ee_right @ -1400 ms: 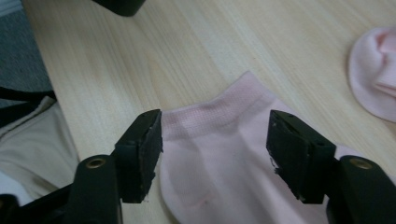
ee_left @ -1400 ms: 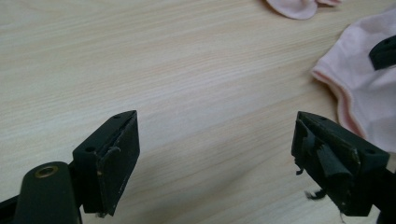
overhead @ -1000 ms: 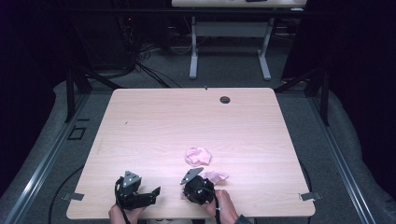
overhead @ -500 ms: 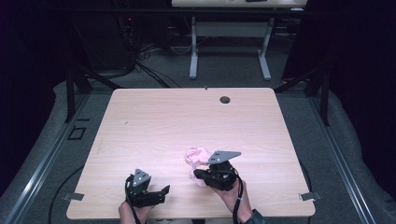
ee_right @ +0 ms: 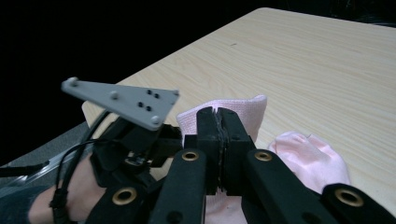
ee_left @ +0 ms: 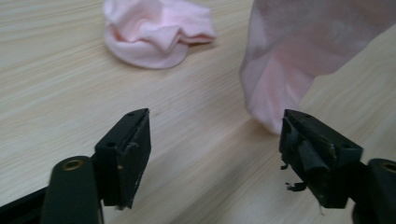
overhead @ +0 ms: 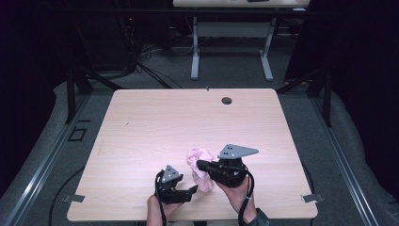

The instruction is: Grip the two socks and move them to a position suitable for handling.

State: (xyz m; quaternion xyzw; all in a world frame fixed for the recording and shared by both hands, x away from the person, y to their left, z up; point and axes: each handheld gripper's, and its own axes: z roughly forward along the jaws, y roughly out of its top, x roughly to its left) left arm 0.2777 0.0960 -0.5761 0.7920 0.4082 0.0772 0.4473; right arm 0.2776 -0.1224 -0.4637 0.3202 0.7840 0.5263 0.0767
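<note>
Hanging from the right gripper [overhead: 201,165], whose jaws are pressed together on its cuff, a pale pink cotton sock [overhead: 203,178] dangles above the near edge of the light wooden table [overhead: 155,122]. A second crumpled pink sock [ee_left: 156,32] lies on the tabletop just beyond it. Left gripper [overhead: 192,190] sits low beside the hanging toe, jaws spread but just narrowing, nothing between them; toe near one jaw

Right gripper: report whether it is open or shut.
Shut on the pink sock: in the right gripper view the right gripper has its jaws pressed together on the cuff.
</note>
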